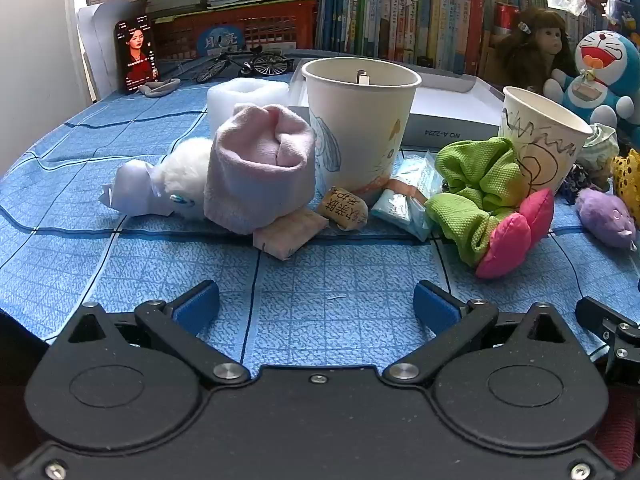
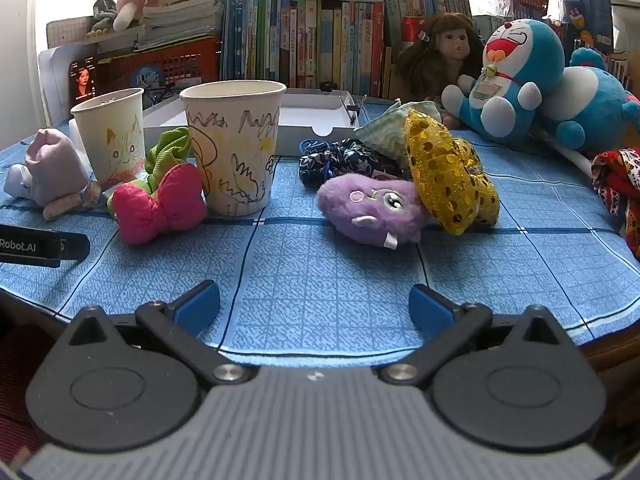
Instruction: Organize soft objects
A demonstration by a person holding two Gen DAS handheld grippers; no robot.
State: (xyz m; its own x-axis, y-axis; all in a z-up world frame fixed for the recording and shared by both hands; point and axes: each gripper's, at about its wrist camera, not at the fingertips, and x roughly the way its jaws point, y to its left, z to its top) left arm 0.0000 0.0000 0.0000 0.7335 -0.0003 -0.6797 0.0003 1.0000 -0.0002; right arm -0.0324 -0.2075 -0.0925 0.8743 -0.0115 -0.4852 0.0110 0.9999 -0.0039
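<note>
Soft objects are lying scattered mid-worktop: a rolled pink sock [image 1: 260, 168] and green scrunchie [image 1: 476, 192] ahead of your left hand-held gripper [image 1: 316, 304], a purple plush [image 2: 372, 208] and gold sequin piece [image 2: 448, 176] ahead of your right hand-held gripper [image 2: 316, 304]. You're holding both with jaws spread fully wide, nothing between them, near the front edge. Risks, as I'm judging it: the cat cup [image 1: 360, 128] and scribbled cup [image 2: 236, 156] are touching the soft things, so a wide reach is likely tipping them; the sequin piece is leaning on the plush, so pulling one is dragging the other. The worktop is wearing a blue checked cloth [image 1: 160, 248] that could bunch. Books [image 2: 312, 44] and plush toys are lining the back edge.
</note>
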